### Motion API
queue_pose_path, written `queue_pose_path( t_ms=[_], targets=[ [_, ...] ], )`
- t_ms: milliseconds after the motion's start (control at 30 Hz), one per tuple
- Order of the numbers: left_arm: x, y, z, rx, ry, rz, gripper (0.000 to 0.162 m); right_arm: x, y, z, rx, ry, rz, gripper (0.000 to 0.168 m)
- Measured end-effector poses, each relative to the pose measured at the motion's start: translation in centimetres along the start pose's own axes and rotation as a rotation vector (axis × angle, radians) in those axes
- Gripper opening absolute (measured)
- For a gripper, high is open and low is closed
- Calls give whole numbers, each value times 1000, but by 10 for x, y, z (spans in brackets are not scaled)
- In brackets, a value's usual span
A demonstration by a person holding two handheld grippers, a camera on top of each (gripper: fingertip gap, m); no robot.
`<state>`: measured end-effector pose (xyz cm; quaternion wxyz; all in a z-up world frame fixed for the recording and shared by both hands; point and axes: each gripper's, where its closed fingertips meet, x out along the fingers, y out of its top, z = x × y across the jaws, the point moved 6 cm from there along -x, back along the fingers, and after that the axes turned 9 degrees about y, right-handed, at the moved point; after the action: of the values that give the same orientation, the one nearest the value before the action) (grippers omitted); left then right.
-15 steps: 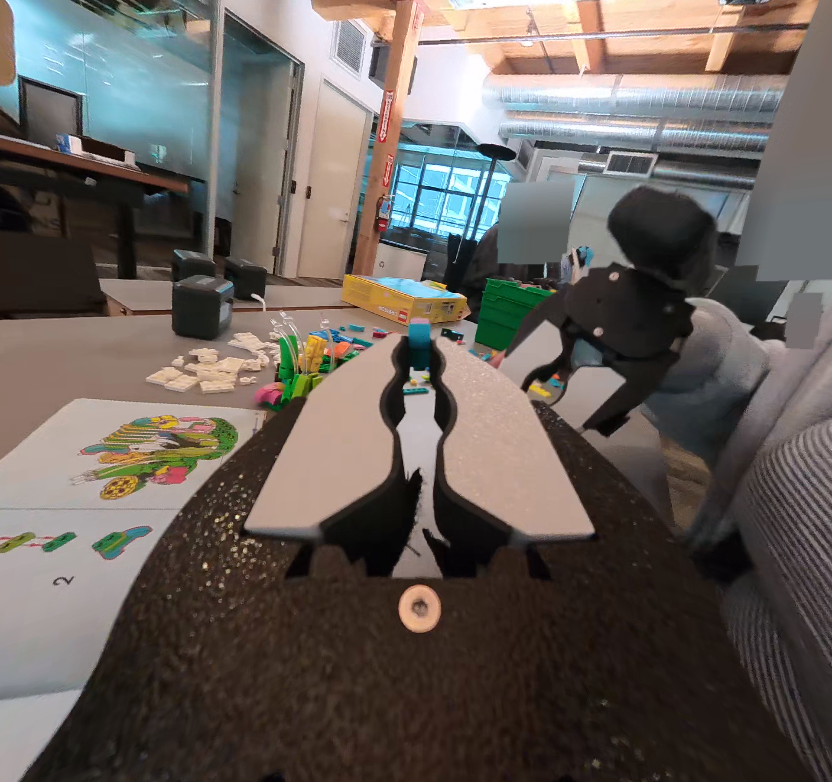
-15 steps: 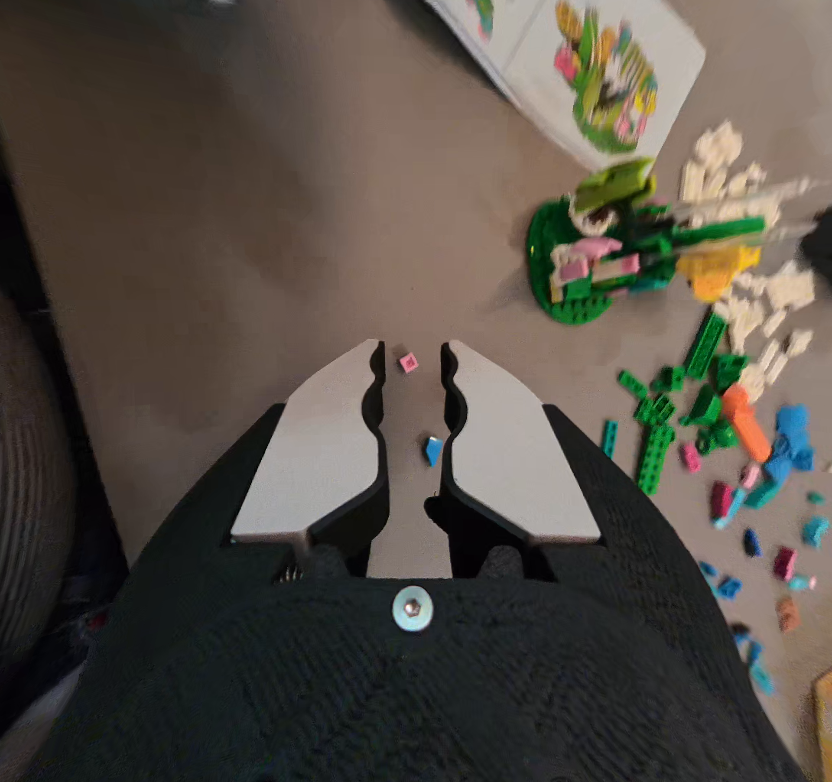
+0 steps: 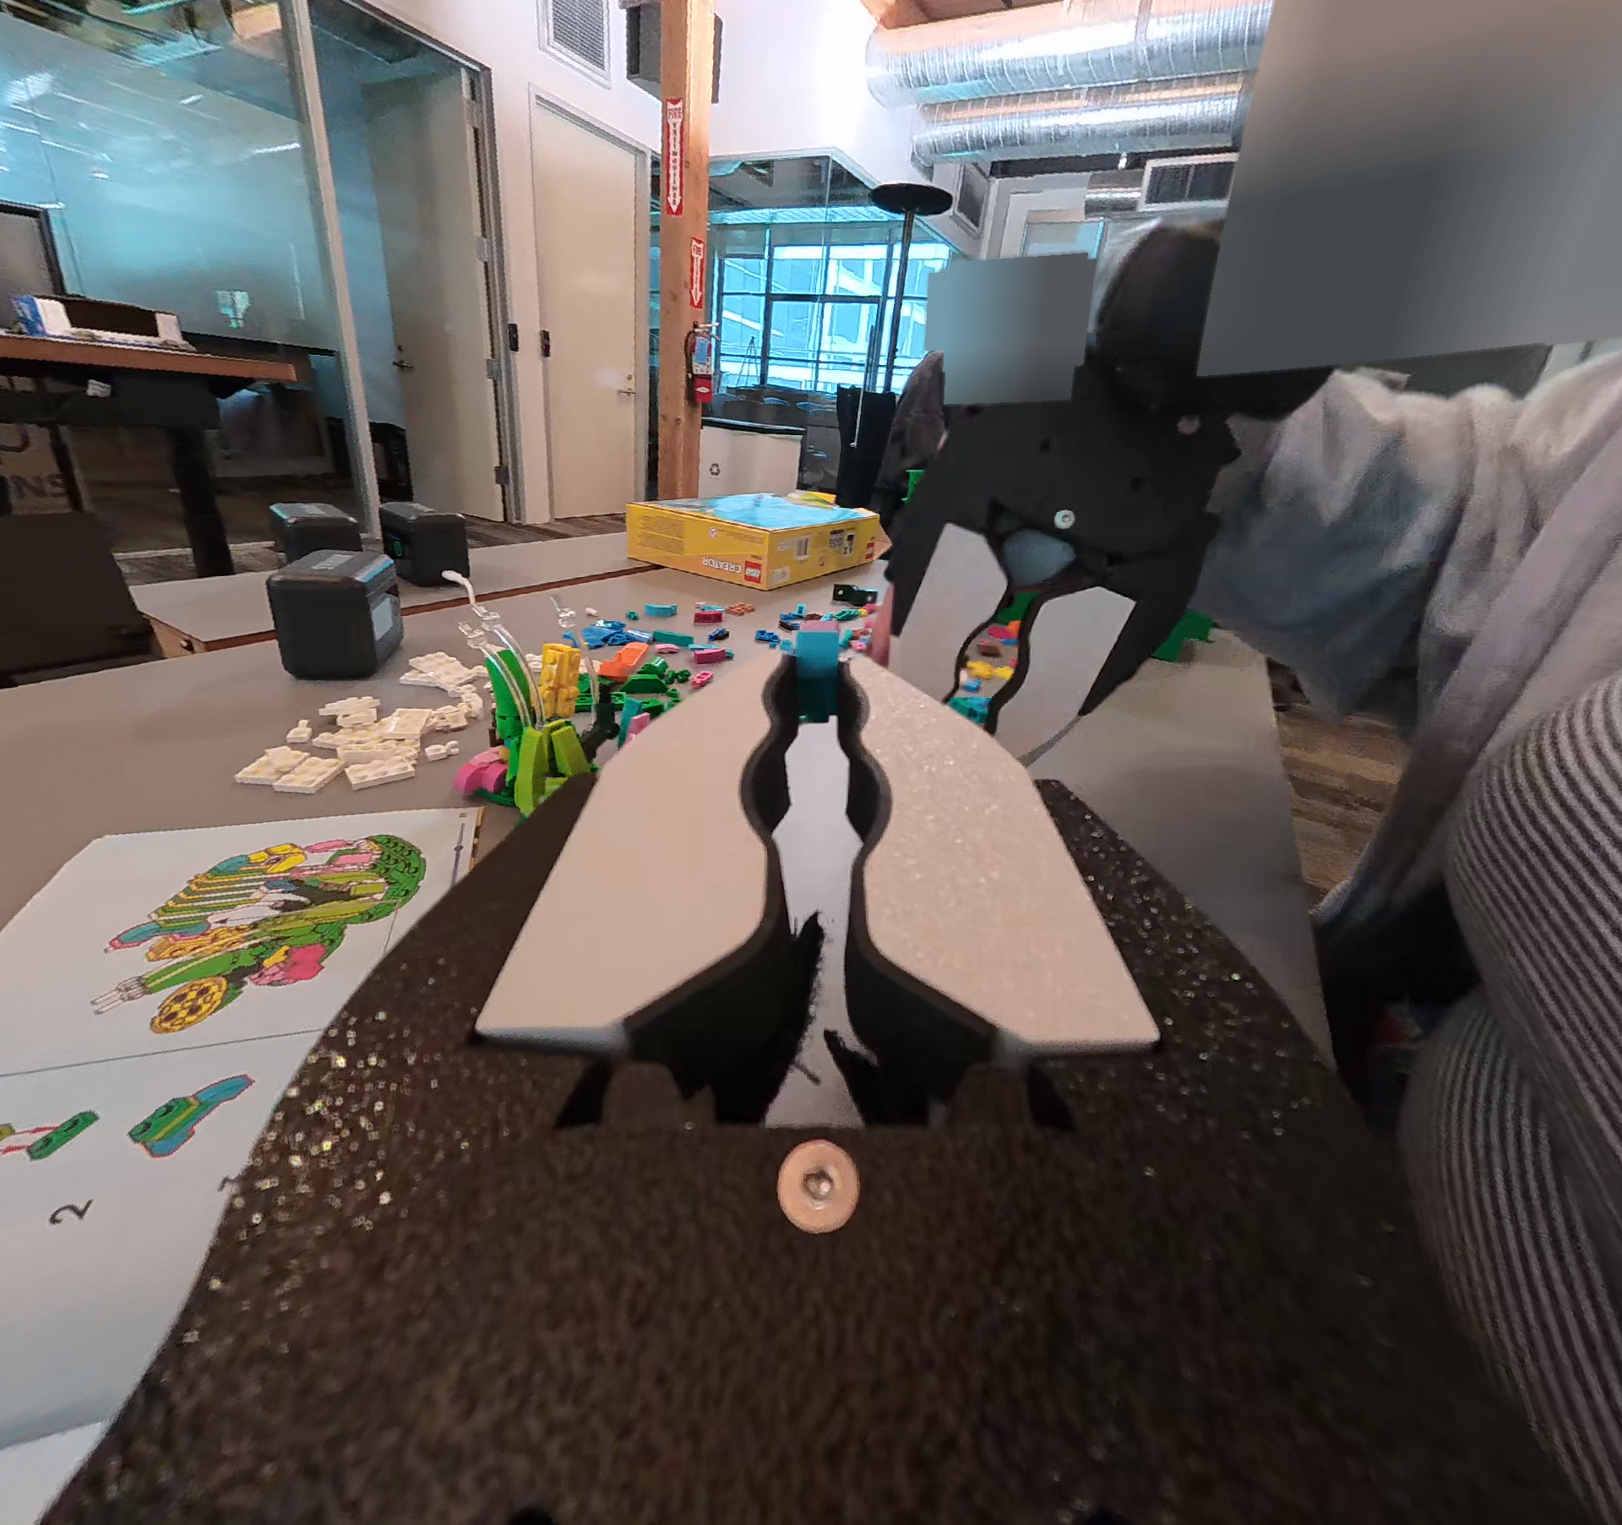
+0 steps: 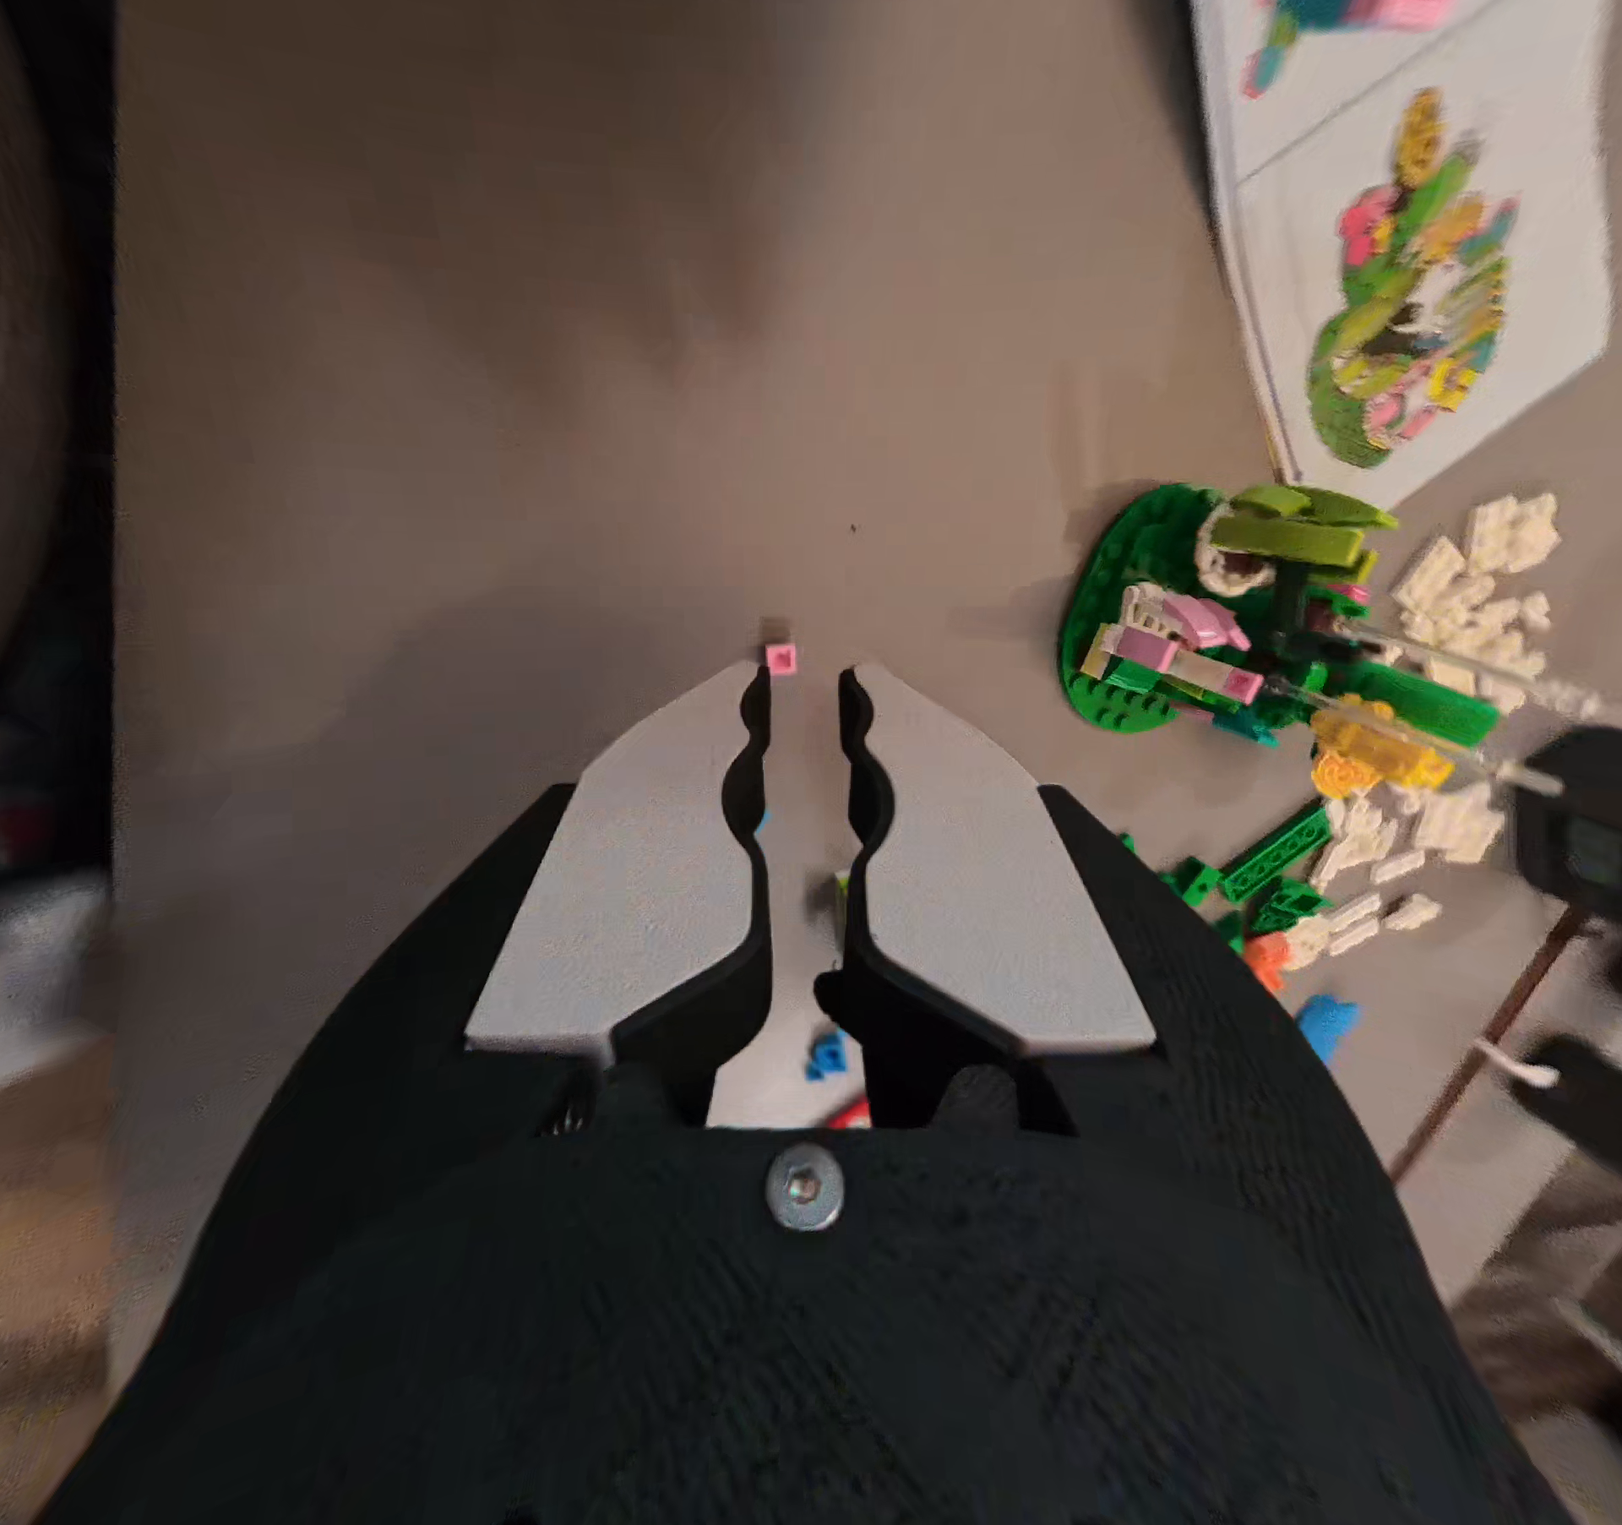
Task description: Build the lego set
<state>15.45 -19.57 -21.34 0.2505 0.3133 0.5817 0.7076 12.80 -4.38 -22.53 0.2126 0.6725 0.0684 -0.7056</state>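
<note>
1. Spanning both views, grey table (image 3: 132, 728) holds everything; an open instruction booklet (image 3: 219, 956) lies on its near left, likely kept in sight for reference.
2. Yellow set box (image 3: 755, 539) sits at the far edge, two dark cube devices (image 3: 333, 623) to its left, both clear of the work zone.
3. Partly built model (image 4: 1246, 631) on a green round base stands between the booklet and the loose piles, so probably within easy reach of both tools.
4. Loose parts look sorted: white pieces (image 3: 351, 737) in one heap, coloured pieces (image 3: 702, 631) scattered farther back.
5. Left gripper (image 3: 816, 680) is raised above the table, fingers clenched on a teal piece (image 3: 816, 675) with a pink bit on top; judged held up as the receiving part.
6. Right gripper (image 4: 803, 675) points down at the bare table, jaws parted a little with nothing between them; in the left view it hangs just right of the teal piece.
7. Small pink stud (image 4: 781, 658) lies on the table right at the right gripper's left fingertip, slightly off-centre; judged the next pick, needs a small shift left before closing.
8. Risk: tiny stud could skid or flip when pinched.
</note>
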Motion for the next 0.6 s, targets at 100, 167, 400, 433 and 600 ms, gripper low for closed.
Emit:
queue_pose_path(
  t_ms=[100, 167, 400, 433, 600],
  targets=[
    [-1, 0, 0, 4, 9, 3, 8, 10, 1, 7, -53, 128, -98, 12],
    [-1, 1, 1, 5, 9, 9, 8, 18, 2, 10, -62, 192, -116, 12],
    [-2, 2, 0, -16, 1, 23, 7, 35, -3, 13, -70, 241, -188, 12],
    [-3, 2, 0, -18, 0, 25, 8, 36, -3, 13, -67, 238, -186, 12],
    [-2, 2, 1, -13, -1, 18, 8, 39, -5, 13, -65, 231, -200, 11]
  ],
)
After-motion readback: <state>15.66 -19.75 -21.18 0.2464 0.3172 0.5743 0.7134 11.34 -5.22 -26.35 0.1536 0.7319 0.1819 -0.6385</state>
